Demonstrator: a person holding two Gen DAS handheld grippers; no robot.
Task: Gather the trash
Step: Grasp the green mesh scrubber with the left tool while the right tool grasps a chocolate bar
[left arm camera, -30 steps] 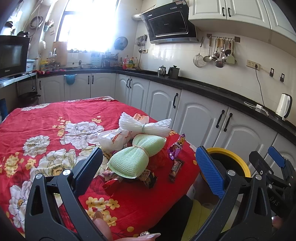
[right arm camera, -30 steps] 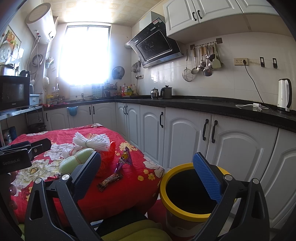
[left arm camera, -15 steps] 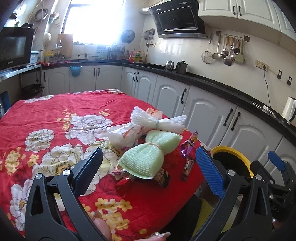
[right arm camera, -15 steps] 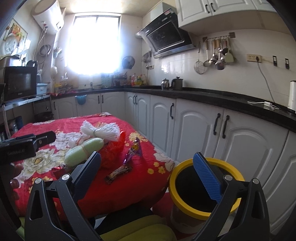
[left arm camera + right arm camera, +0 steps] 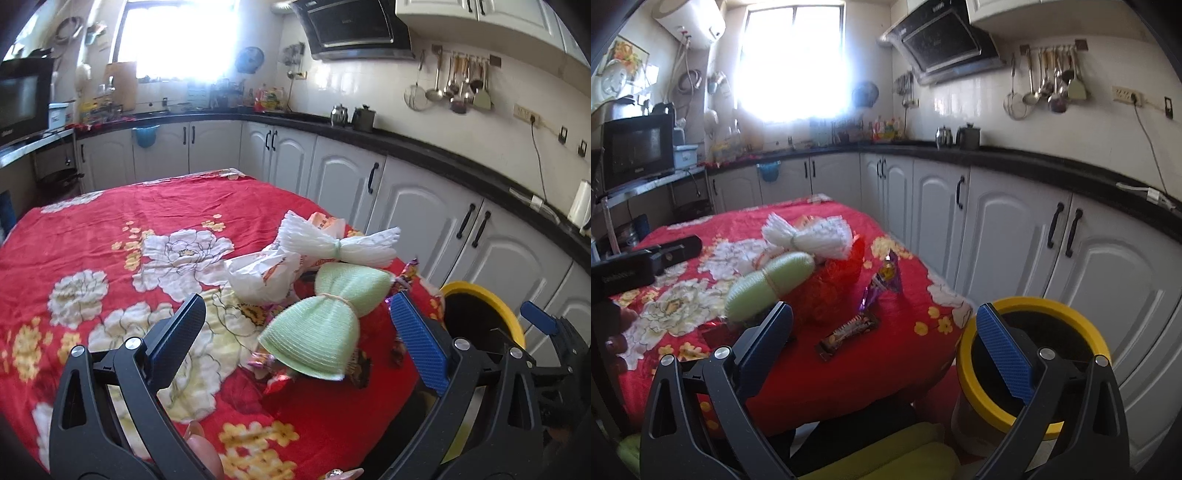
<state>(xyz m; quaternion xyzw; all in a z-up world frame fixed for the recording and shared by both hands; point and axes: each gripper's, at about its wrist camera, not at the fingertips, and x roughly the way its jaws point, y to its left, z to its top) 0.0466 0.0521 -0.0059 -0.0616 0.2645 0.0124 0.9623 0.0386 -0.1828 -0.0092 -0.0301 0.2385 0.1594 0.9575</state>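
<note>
A pile of trash lies near the right edge of the red flowered tablecloth (image 5: 110,229): a green foam net (image 5: 325,321), a white foam net (image 5: 343,243), a white printed wrapper (image 5: 264,273) and several candy wrappers. My left gripper (image 5: 295,332) hovers open just before the green net, touching nothing. In the right wrist view, the green foam net (image 5: 768,284), a brown snack bar wrapper (image 5: 847,332) and a purple candy wrapper (image 5: 882,280) show on the table. My right gripper (image 5: 886,339) is open and empty, low off the table's corner, beside the yellow-rimmed bin (image 5: 1034,317).
The yellow-rimmed bin (image 5: 484,314) stands on the floor at the table's right corner, before white cabinets (image 5: 406,199) under a black counter. A red crinkled wrapper (image 5: 831,288) lies amid the pile. A yellow-green seat (image 5: 886,454) is below the right gripper.
Both grippers have moved closer to the table; the trash pile looms larger in the left wrist view. Both stay open and empty.
</note>
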